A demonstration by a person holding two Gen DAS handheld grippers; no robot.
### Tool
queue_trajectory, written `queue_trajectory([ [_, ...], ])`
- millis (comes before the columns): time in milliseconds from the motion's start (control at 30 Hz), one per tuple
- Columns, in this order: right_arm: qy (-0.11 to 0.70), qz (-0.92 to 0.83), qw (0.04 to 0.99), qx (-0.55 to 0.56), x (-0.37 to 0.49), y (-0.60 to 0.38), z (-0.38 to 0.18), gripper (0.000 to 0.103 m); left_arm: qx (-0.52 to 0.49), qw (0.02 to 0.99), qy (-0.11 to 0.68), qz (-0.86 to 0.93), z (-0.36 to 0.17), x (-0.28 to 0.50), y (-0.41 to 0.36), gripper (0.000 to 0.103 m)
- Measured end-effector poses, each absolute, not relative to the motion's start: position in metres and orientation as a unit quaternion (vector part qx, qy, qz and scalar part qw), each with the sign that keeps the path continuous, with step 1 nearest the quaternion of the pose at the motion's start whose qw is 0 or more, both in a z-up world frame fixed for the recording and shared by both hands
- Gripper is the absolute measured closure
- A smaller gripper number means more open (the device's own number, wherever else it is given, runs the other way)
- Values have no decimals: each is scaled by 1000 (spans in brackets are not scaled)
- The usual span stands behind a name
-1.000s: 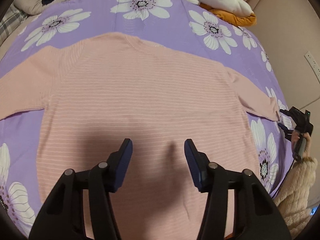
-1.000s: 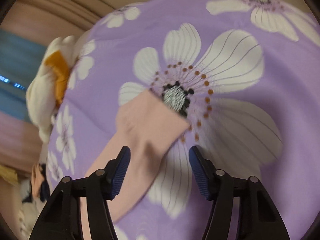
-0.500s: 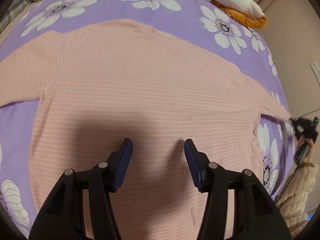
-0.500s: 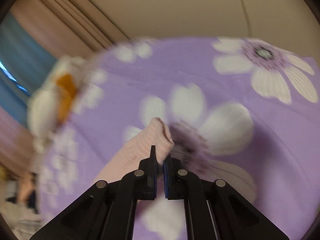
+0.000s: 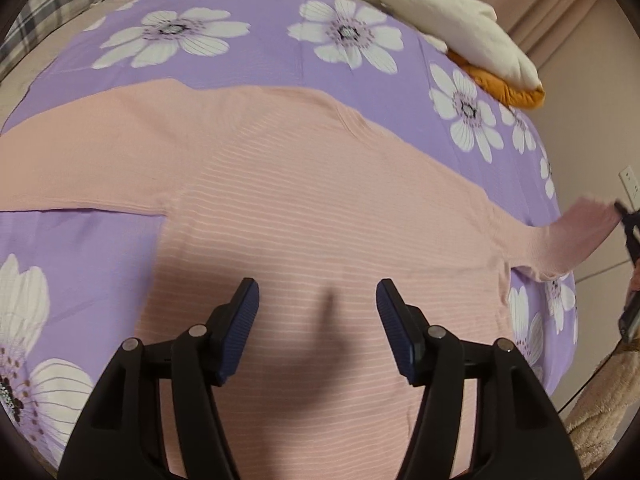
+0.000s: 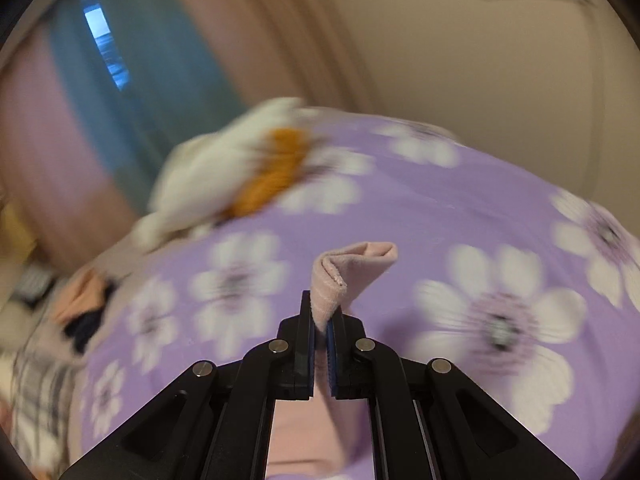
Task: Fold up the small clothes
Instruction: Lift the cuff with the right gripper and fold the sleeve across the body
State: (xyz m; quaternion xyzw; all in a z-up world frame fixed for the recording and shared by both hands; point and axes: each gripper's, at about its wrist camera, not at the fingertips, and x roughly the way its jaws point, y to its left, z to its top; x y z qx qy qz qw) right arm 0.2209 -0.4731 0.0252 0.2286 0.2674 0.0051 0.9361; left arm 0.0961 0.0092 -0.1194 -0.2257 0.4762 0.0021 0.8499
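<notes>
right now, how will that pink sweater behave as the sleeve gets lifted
Probably floppy: the cuff curls over above the right gripper, which is shut on it. The pink sweater looks thin and light, so the body likely trails after the sleeve, sliding on the purple sheet.

You have one pink sweater (image 5: 304, 208) spread on the bed, with two sleeves: one flat toward the left edge, one lifted off the right edge. One purple flowered sheet (image 5: 256, 64) covers the bed. You hold two tongs: the left tongs (image 5: 318, 312), jaws just opening wider over the sweater with nothing between them, and the right tongs (image 6: 320, 334), clamped on the one cuff (image 6: 352, 268). One white-and-orange bundle (image 5: 460, 28) sits at the far right corner; it may be more than one piece. One plaid cloth (image 5: 44, 12) lies at the far left corner.
</notes>
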Motion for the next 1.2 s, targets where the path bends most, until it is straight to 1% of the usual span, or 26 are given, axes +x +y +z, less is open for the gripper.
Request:
queue_trajectory([
  [33, 265, 34, 939, 215, 221, -449, 37, 97, -228, 851, 474, 2, -118, 96, 11, 42],
  [167, 271, 133, 936, 182, 221, -372, 54, 97, -231, 857, 461, 12, -113, 86, 24, 40],
  [300, 289, 204, 925, 140, 219, -295, 50, 97, -238, 859, 454, 19, -111, 76, 38, 40],
  [433, 329, 245, 905, 111, 224, -225, 22, 97, -249, 859, 447, 23, -109, 67, 52, 40],
  [700, 418, 272, 863, 80, 214, -132, -41, 97, -257, 859, 441, 33, -115, 54, 72, 38],
  [867, 473, 272, 836, 62, 210, -91, -81, 97, -261, 856, 445, 40, -122, 48, 82, 37],
  [1033, 521, 287, 800, 78, 213, -71, -112, 96, -267, 853, 447, 47, -128, 47, 89, 35],
  [1100, 538, 289, 789, 75, 214, -67, -117, 86, -270, 851, 448, 47, -129, 47, 90, 35],
  [1167, 541, 296, 783, 81, 212, -71, -113, 58, -273, 850, 448, 42, -129, 49, 90, 31],
  [1200, 532, 301, 786, 89, 210, -77, -106, 53, -277, 850, 446, 36, -129, 52, 89, 30],
])
